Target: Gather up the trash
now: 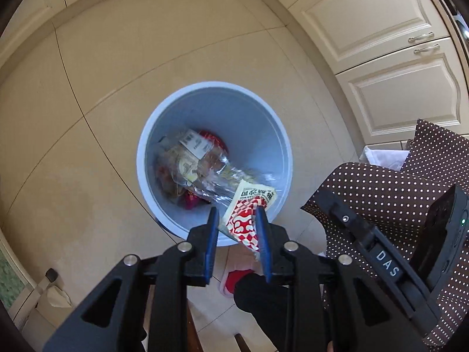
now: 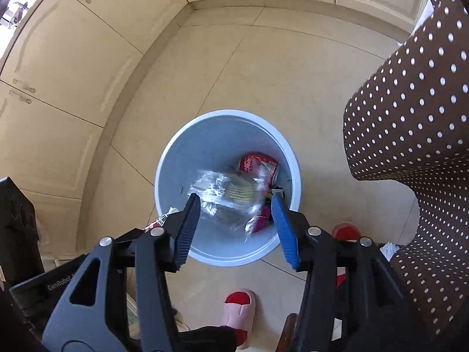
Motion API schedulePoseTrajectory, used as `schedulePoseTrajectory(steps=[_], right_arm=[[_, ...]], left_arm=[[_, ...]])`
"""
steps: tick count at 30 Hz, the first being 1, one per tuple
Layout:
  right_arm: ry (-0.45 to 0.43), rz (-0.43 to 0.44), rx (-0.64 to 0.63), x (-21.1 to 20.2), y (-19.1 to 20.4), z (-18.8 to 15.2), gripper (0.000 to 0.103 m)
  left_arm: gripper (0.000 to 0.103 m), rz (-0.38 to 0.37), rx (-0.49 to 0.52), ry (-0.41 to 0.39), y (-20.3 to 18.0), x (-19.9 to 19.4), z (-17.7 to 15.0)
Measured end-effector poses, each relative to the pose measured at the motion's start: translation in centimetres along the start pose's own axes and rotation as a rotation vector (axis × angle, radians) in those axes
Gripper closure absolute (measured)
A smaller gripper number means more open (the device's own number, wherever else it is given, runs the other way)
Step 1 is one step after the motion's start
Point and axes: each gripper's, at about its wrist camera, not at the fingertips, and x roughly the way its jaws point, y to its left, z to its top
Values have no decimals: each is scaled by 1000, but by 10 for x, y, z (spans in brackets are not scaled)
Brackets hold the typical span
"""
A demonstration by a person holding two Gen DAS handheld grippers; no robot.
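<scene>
Here both grippers are pointing steeply down over the pale blue bin [image 1: 215,158], which is standing on the tiled floor [image 1: 88,135] just ahead of the fingers. The left gripper [image 1: 237,231] is holding a red-and-white patterned wrapper [image 1: 249,220] between its blue pads, with the jaws standing only narrowly apart, and the wrapper is hanging over the near rim of the bin, partly inside and partly outside. The right gripper [image 2: 234,223] is standing open with nothing pressed between its pads; beyond its fingertips a clear crinkled plastic bag [image 2: 225,193] is looking blurred above the red packets [image 2: 258,162] that are lying at the bottom, so it is probably falling in. The main risk, in my judgement, is concerning the left side: if the jaws are opening while the wrapper is still lying across the rim, the light paper may be tipping outward and landing on the floor in front of the bin, near the pink slipper [image 2: 239,311] below the grippers. A light wrapper may also be sticking to one pad. The dotted brown cloth [image 2: 410,135] is hanging close on the right of the right gripper, so a sideways move there may be catching it.
</scene>
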Motion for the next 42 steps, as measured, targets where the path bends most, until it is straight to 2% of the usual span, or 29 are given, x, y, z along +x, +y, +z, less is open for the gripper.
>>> schedulePoseTrajectory(steps=[8,15,17,19,21,23,28,33,37,39,42], right_arm=[[-22,-31,-55,-6,-7,-9,52],[-33,-34,-61,-13,-10,-11,52],[-36,-31,-59,-15,-10,-11,52],[-36,-29,-67,-20,-11,-12,52],[-36,-26,-79,-26,-10,-12,52],[-59,-32,-111,-38,-6,-13,51],[-130,-52,-192,-76,6,-20,48],[-233,-56,-275,-132,20,-41,44],[-300,-25,-302,-187,24,-67,41],[-332,-13,-310,-211,25,-80,38],[-410,0,-325,-256,25,-102,34]], left_arm=[[78,33,30,14,-12,15,1],[77,57,66,-24,-21,10,1],[70,58,68,-37,-21,5,1],[49,83,74,-73,-23,-1,1],[37,111,92,-126,-26,-12,-1],[32,116,127,-172,-32,-26,-5],[30,192,199,-249,-41,-59,-30],[30,271,259,-294,-60,-98,-61],[28,291,300,-383,-81,-145,-96],[23,326,325,-450,-92,-176,-118],[20,343,362,-556,-111,-218,-150]])
